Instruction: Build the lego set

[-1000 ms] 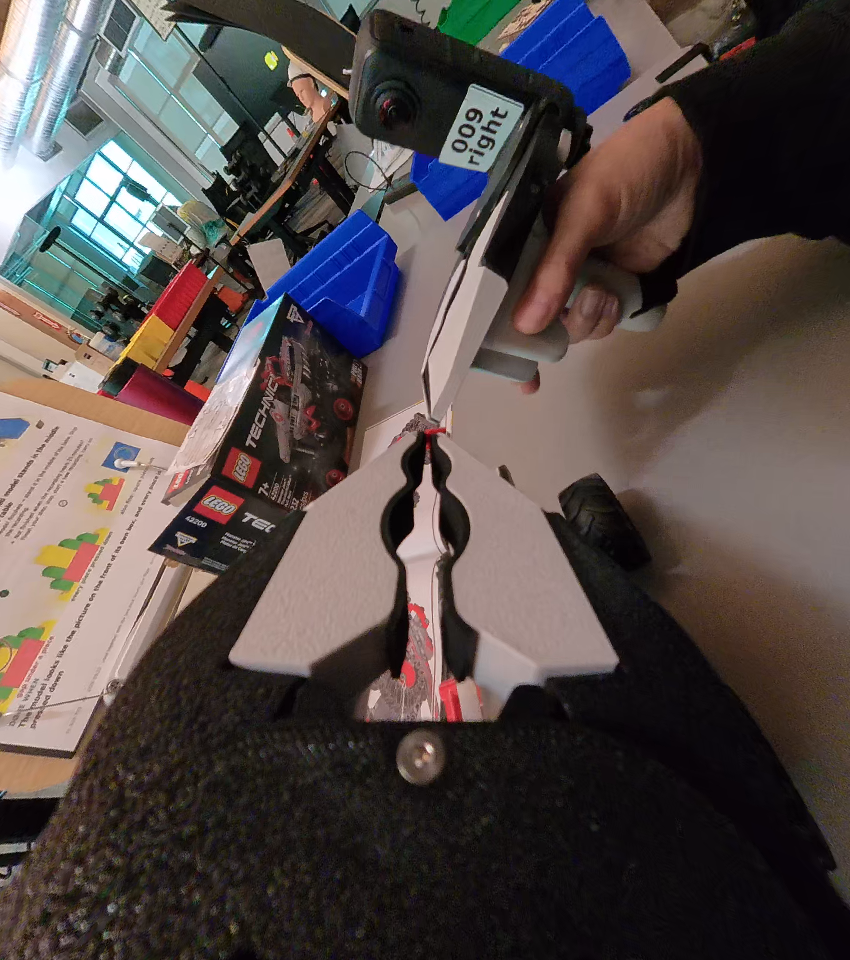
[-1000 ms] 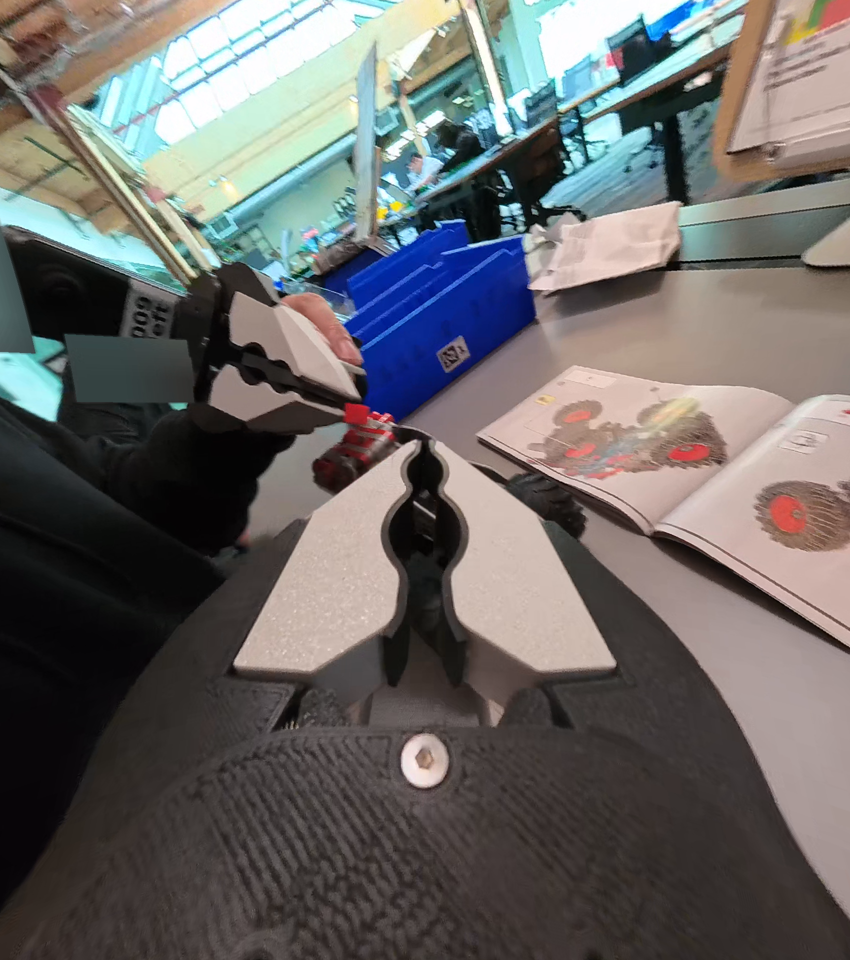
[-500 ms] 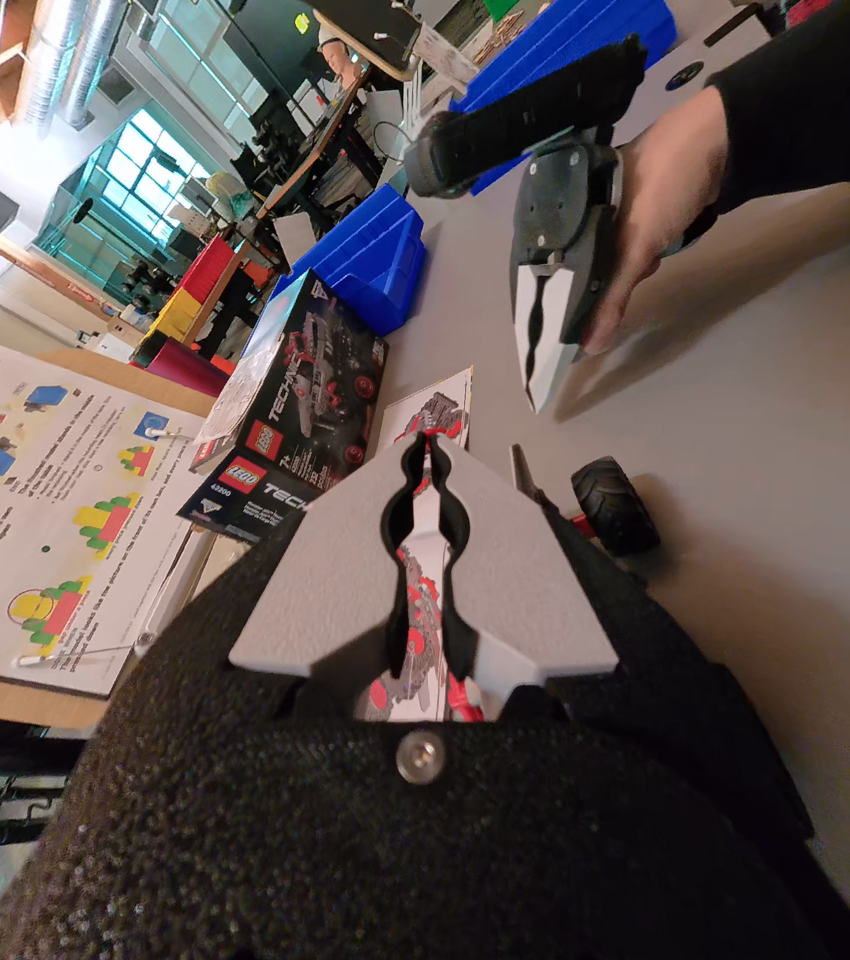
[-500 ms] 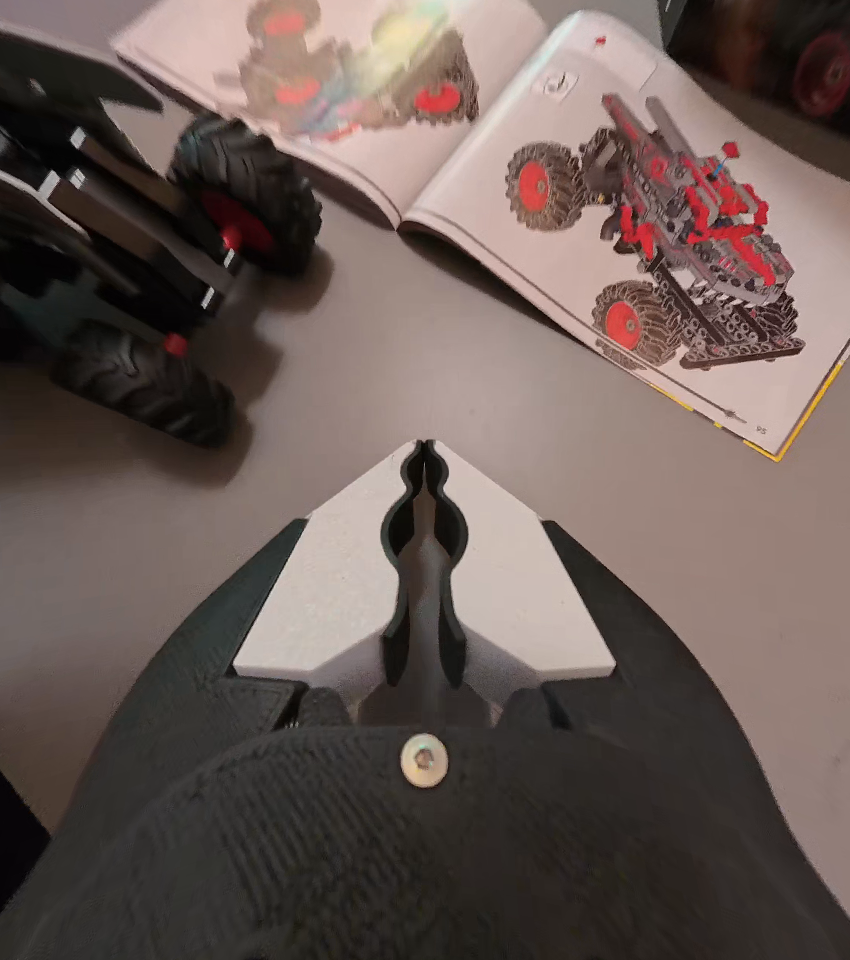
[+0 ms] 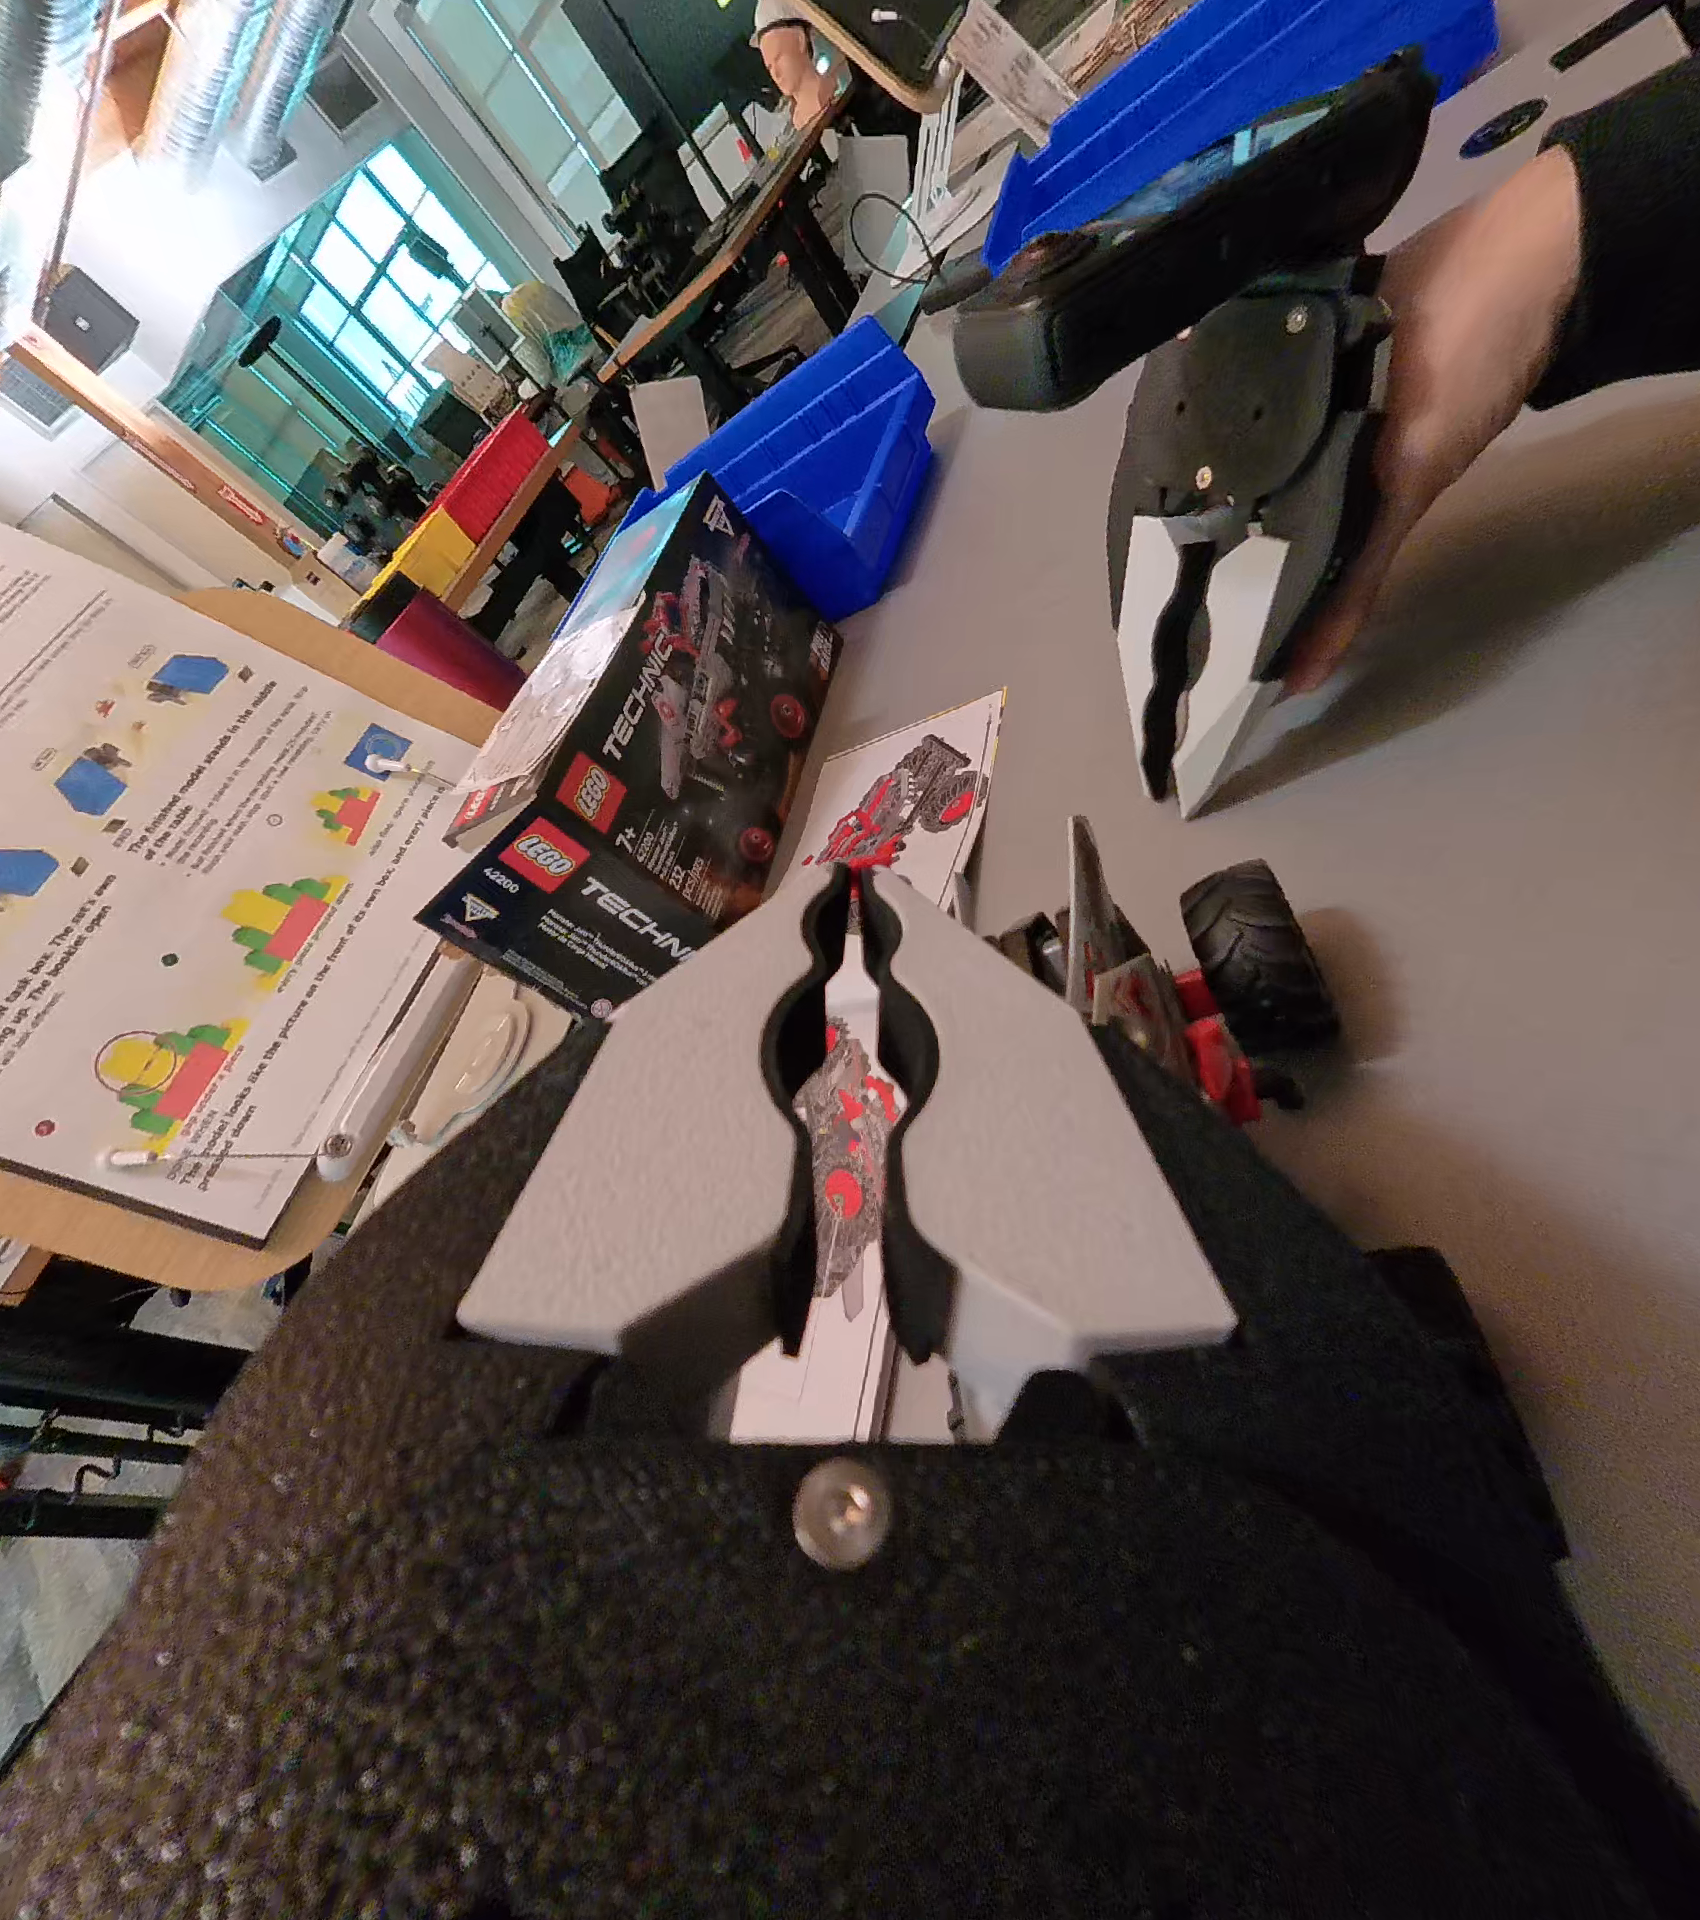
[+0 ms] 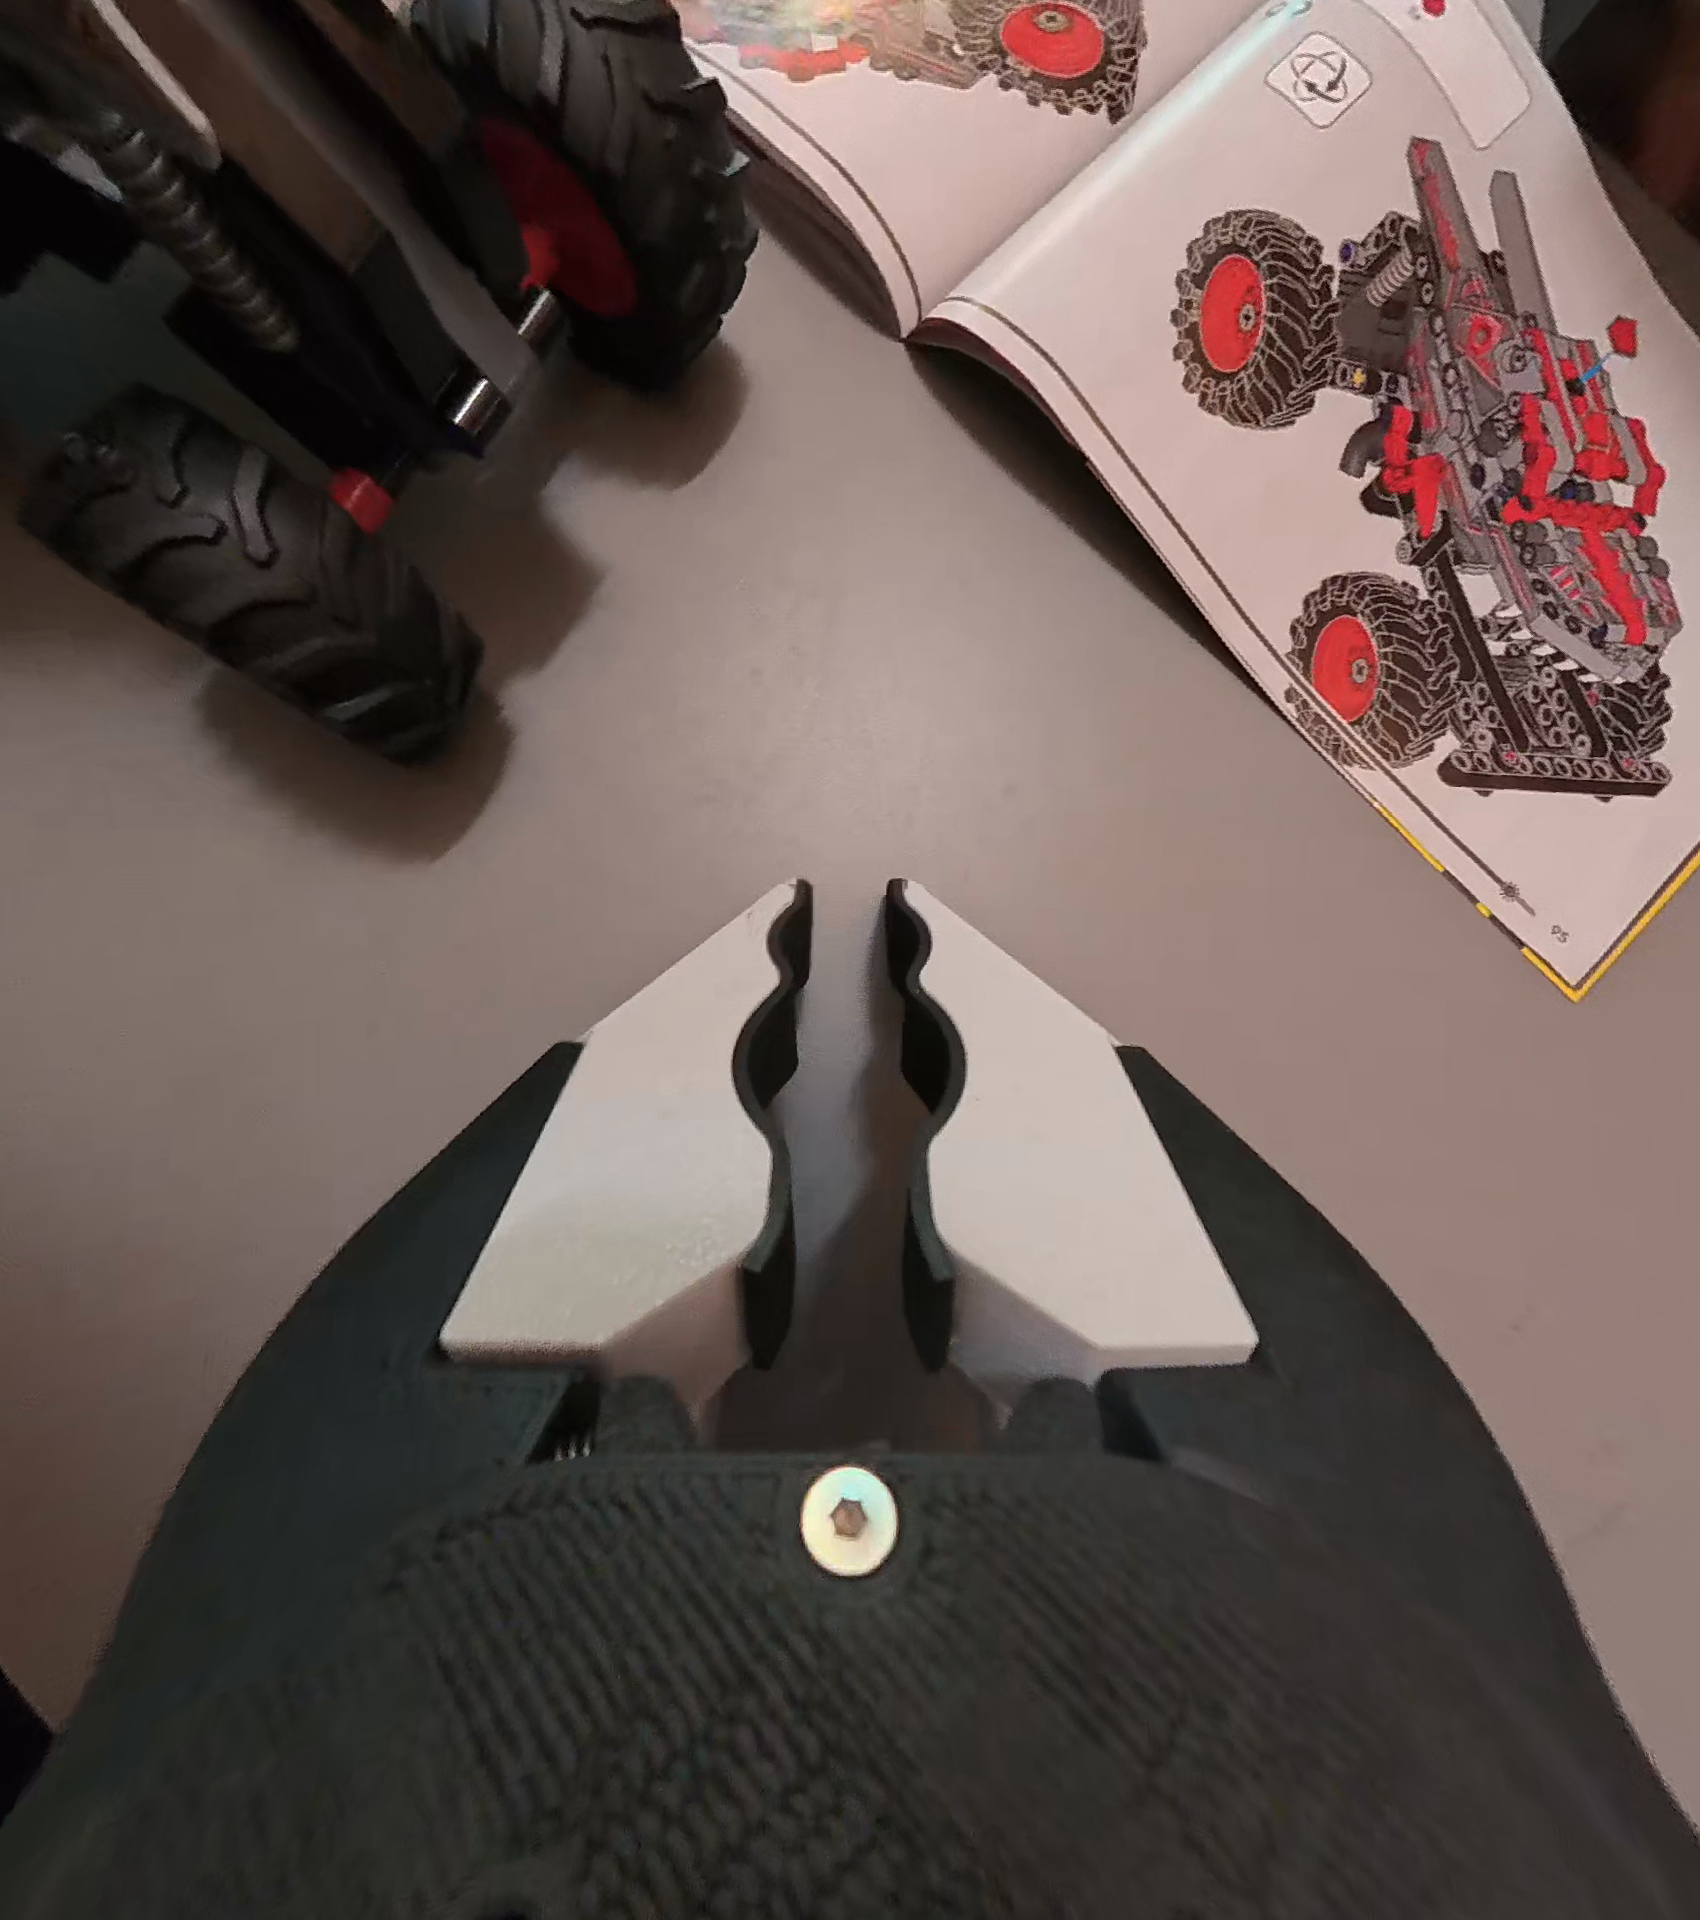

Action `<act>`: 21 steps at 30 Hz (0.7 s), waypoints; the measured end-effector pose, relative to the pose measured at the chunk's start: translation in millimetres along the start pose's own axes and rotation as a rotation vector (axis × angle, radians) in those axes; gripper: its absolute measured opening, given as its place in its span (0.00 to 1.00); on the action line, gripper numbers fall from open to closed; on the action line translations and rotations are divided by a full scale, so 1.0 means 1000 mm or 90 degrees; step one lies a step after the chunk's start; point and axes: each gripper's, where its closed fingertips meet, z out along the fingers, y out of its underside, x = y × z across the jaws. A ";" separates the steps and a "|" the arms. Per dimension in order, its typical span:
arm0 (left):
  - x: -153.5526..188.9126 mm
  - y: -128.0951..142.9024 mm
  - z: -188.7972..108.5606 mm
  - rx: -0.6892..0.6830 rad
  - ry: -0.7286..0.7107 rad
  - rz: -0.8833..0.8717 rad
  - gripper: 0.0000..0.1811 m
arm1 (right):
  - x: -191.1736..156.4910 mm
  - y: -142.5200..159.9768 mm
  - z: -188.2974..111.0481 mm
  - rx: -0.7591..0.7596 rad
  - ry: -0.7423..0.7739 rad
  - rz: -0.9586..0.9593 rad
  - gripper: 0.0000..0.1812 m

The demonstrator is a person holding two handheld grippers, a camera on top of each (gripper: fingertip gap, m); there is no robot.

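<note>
left wrist view: looking low and rolled along the grey table [image 5: 1604, 1039] toward the far room. right wrist view: pointing steeply down, close above the table [image 6: 825, 675]. both are taking in the lego truck [image 5: 1230, 966] [image 6: 326, 343] and open instruction booklet [image 5: 913, 790] [image 6: 1345, 436].

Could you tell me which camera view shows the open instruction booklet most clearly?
The right wrist view: the booklet lies open with a full printed page visible. In the left wrist view, the booklet is mostly hidden behind the left gripper.
</note>
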 end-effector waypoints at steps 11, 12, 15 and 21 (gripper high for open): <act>-0.042 0.020 -0.033 0.074 -0.044 -0.238 0.00 | 0.027 -0.011 -0.028 0.151 0.015 0.059 0.18; -0.046 0.022 -0.037 0.083 -0.049 -0.256 0.00 | 0.030 -0.012 -0.030 0.166 0.016 0.066 0.18; -0.050 0.026 -0.044 0.100 -0.053 -0.279 0.00 | 0.037 -0.015 -0.034 0.203 0.021 0.097 0.17; -0.042 0.005 -0.040 0.184 -0.005 -0.349 0.00 | 0.001 -0.101 -0.076 0.419 -0.070 0.076 0.15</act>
